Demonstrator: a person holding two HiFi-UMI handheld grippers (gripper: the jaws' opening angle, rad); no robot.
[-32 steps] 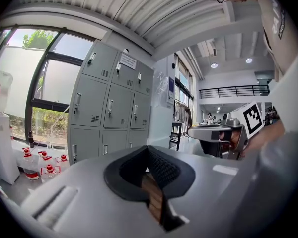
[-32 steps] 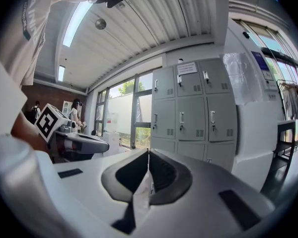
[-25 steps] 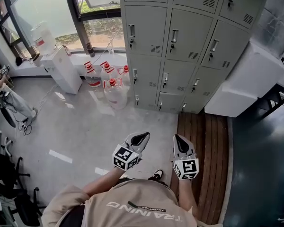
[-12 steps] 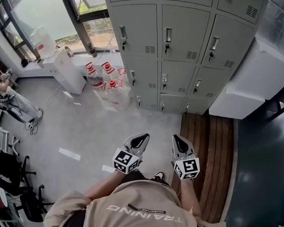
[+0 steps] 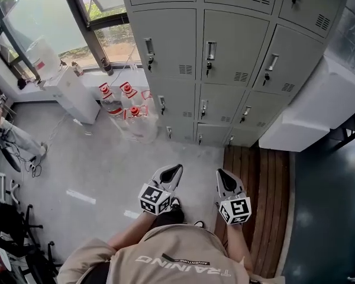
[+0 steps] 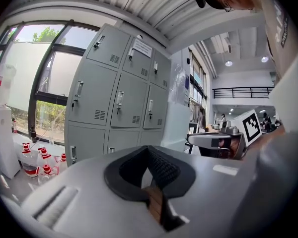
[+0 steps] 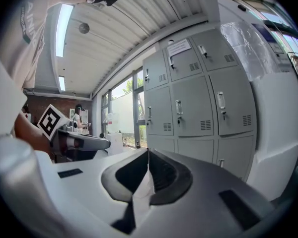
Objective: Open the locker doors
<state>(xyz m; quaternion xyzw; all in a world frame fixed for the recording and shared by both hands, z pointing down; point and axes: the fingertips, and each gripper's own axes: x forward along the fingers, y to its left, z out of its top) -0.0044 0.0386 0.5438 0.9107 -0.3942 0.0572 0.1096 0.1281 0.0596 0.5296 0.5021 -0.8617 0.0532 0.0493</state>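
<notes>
Left gripper (image 5: pixel 171 171): jaws pressed together, nothing between them.
Right gripper (image 5: pixel 225 177): jaws pressed together, empty, near the left one.
Lockers (image 5: pixel 225 58): ahead, well apart from both grippers, visible doors closed.
Bottles (image 5: pixel 127 105): on the floor, left of the lockers.

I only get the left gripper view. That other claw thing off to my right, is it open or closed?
Observer: Closed. The right gripper has its jaws together with nothing between them.
Operator: What is the floor like under them? I mostly see grey plastic.
Observer: The head view shows a strip of wooden planks running up to the lockers. The right gripper shows at its edge, and the left gripper is over pale floor.
Operator: Are any of the lowest doors open?
Observer: No, the bottom row of doors is shut, and both grippers are well short of it.
</notes>
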